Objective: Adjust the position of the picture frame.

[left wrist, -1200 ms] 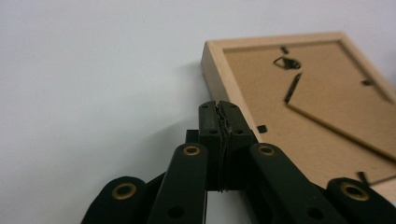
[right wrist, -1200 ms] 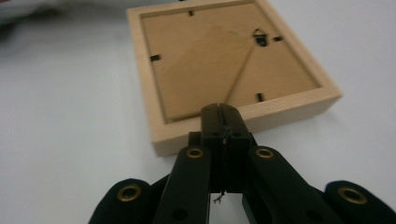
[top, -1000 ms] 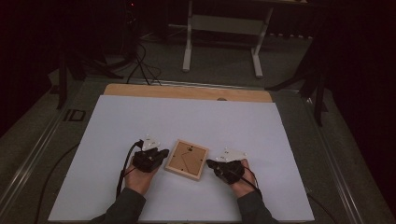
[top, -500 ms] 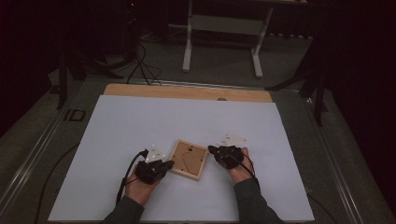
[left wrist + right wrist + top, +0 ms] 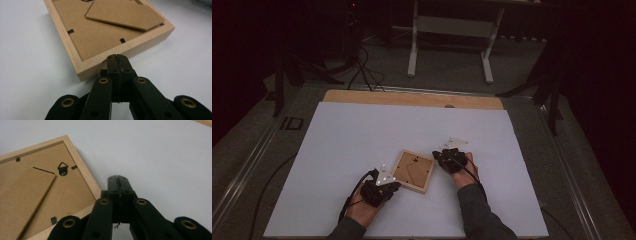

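A small wooden picture frame (image 5: 413, 171) lies face down on the white table cover, its brown backing board, stand flap and hanger ring up. My left gripper (image 5: 395, 186) is shut and empty, its tip at the frame's near-left side. In the left gripper view the closed tips (image 5: 117, 57) touch or almost touch the frame's (image 5: 100, 32) pale wooden edge near a corner. My right gripper (image 5: 437, 156) is also shut and empty, at the frame's far-right corner. In the right gripper view its tips (image 5: 117, 178) sit just beside the frame's (image 5: 37, 195) corner.
The white cover (image 5: 362, 130) spreads over the table, with a strip of bare wood (image 5: 412, 98) along the far edge. Beyond the table stand a white desk leg (image 5: 414, 45) and cables (image 5: 362, 70) on a dark floor. Cables trail from both grippers toward the near edge.
The left gripper has moved toward the near edge along the frame's left side. The right gripper has moved away toward the frame's far-right corner. The frame stays about where it was.
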Demonstrator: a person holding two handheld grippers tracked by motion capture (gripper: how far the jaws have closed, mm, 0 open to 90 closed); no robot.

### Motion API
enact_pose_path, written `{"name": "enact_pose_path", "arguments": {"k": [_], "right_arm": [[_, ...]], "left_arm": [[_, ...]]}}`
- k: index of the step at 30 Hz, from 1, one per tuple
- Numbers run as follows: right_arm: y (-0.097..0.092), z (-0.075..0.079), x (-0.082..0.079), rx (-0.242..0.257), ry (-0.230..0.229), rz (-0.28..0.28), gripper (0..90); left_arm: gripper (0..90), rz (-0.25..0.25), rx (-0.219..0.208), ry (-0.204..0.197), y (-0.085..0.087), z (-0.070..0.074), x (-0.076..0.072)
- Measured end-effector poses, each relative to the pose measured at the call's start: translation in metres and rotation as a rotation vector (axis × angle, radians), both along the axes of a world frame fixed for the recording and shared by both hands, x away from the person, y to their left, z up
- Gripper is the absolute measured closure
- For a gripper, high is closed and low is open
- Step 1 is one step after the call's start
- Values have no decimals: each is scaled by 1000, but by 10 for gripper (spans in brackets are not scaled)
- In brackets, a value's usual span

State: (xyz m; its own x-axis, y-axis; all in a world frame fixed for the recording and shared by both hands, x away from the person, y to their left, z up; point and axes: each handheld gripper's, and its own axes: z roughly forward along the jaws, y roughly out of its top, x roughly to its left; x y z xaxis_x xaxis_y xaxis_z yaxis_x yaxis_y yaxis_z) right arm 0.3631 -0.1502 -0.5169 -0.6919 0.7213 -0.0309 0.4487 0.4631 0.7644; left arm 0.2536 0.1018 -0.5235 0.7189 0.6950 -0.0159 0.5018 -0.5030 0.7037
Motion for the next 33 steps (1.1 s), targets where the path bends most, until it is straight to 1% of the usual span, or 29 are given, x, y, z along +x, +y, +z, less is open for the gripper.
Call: {"name": "enact_pose_path", "arguments": {"k": [4, 7, 10, 12, 14, 17, 21, 25, 29, 30, 31, 33], "right_arm": [[0, 0, 1, 5, 4, 0, 897], [0, 0, 1, 4, 8, 1, 898], [0, 0, 2, 3, 9, 4, 898], [0, 0, 2, 6, 14, 7, 898], [0, 0, 2, 3, 16, 10, 898], [0, 1, 1, -3, 18, 13, 898], [0, 2, -1, -21, 17, 22, 898], [0, 3, -5, -25, 23, 26, 898], [1, 7, -10, -8, 19, 43, 898], [3, 7, -11, -2, 28, 62, 898], [5, 7, -14, -13, 19, 71, 898], [9, 8, -18, -48, -10, 71, 897]], "left_arm": [[896, -18, 30, 13, -4, -4, -1], [896, -12, 36, 20, -4, -6, 0], [895, -1, 29, 29, -2, -7, 3], [896, 2, 16, 37, 1, -7, 5], [896, 10, 16, 39, 2, -7, 7], [895, 21, -5, 57, 5, -7, 10], [895, 46, -13, 59, 9, -7, 14], [896, 86, -28, 67, 10, -8, 19], [896, 85, -15, 65, 6, -9, 20], [896, 83, -12, 63, 4, -8, 19], [895, 80, -3, 58, 4, -8, 19], [895, 73, 1, 56, 2, -8, 18]]}}
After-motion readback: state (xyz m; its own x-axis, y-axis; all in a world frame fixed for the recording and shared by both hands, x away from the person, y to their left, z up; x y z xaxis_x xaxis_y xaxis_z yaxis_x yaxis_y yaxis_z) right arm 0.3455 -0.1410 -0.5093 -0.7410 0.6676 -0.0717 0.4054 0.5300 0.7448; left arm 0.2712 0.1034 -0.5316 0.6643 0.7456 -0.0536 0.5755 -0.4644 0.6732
